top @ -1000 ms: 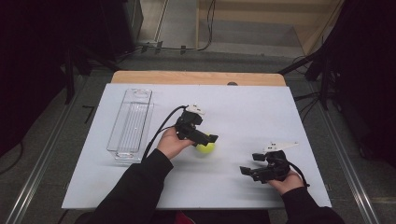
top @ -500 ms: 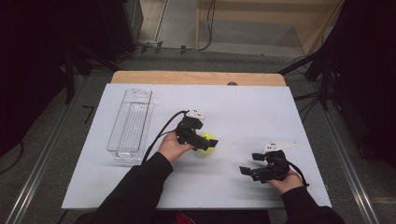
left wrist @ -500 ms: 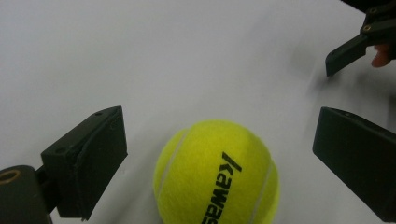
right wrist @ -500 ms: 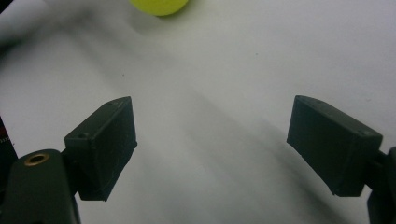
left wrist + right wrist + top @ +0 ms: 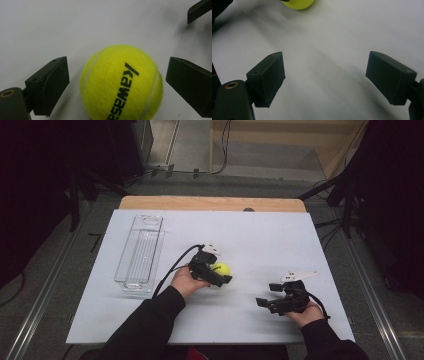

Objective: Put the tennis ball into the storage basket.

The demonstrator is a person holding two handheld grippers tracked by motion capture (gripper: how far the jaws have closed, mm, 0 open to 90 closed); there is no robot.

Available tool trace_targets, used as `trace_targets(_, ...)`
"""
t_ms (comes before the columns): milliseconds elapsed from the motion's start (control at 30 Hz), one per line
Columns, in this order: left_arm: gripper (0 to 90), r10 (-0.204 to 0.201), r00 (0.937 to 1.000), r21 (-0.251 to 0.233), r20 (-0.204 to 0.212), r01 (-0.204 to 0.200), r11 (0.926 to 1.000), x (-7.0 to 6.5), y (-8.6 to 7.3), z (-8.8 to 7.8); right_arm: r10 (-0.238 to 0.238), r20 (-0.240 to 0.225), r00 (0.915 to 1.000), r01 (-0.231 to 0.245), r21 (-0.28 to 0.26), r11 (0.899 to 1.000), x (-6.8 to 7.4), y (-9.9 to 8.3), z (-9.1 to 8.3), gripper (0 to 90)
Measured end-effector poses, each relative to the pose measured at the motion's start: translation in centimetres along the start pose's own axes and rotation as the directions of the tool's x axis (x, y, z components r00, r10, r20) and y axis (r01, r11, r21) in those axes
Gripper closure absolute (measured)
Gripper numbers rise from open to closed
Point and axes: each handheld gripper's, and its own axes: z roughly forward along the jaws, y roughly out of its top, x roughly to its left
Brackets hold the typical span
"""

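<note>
A yellow tennis ball [image 5: 222, 268] with black lettering rests on the white table top [image 5: 260, 240], near the middle. My left gripper [image 5: 219, 273] reaches down over it, one jaw on each side. In the left gripper view the ball [image 5: 121, 82] sits between the two black fingers [image 5: 48, 85] with a thin gap on each side, so the pads do not press on it. These jaws have just been closing a little. My right gripper [image 5: 267, 295] rests near the front right of the table, jaws wide open [image 5: 325, 77] over bare table.
A clear plastic tray [image 5: 140, 252] lies lengthwise at the left of the table. The ball's lower edge [image 5: 298, 3] shows at the top of the right gripper view. A jaw of the right gripper [image 5: 198, 10] shows in the far corner of the left gripper view.
My left gripper has sunk a little over the tennis ball, which now sits deeper between its jaws. The right gripper has not moved.
</note>
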Motion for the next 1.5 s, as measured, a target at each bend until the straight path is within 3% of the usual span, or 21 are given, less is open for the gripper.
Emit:
trace_targets(500, 5.6, -0.02, 0.9998, 0.004, -0.001, 0.02, 0.9998, 0.0, -0.9, 0.8, -0.002, 0.0, 1.0, 0.002, -0.004, 1.0, 0.1, 0.0, -0.1, 13.7)
trace_targets(733, 17.3, -0.02, 0.9996, 0.009, -0.018, 0.02, 0.9998, 0.0, -1.3, 1.0, -0.003, 0.001, 1.0, 0.003, -0.005, 1.0, 0.0, 0.0, -0.2, 13.7)
trace_targets(833, 25.5, -0.024, 0.9997, -0.003, -0.003, 0.024, 0.9997, 0.0, -1.3, 0.9, -0.003, 0.001, 1.0, 0.003, -0.004, 1.0, 0.0, 0.0, -0.2, 13.7)
trace_targets(967, 26.2, -0.007, 0.9999, -0.005, -0.014, 0.006, 1.0, -0.2, -1.2, 0.9, -0.004, 0.001, 1.0, 0.004, -0.004, 1.0, 0.0, 0.0, -0.2, 13.7)
trace_targets(1500, 27.1, -0.009, 0.9998, 0.004, -0.018, 0.009, 1.0, -0.3, -1.1, 0.8, -0.005, -0.003, 1.0, 0.005, 0.0, 1.0, 0.1, 0.0, -0.1, 13.7)
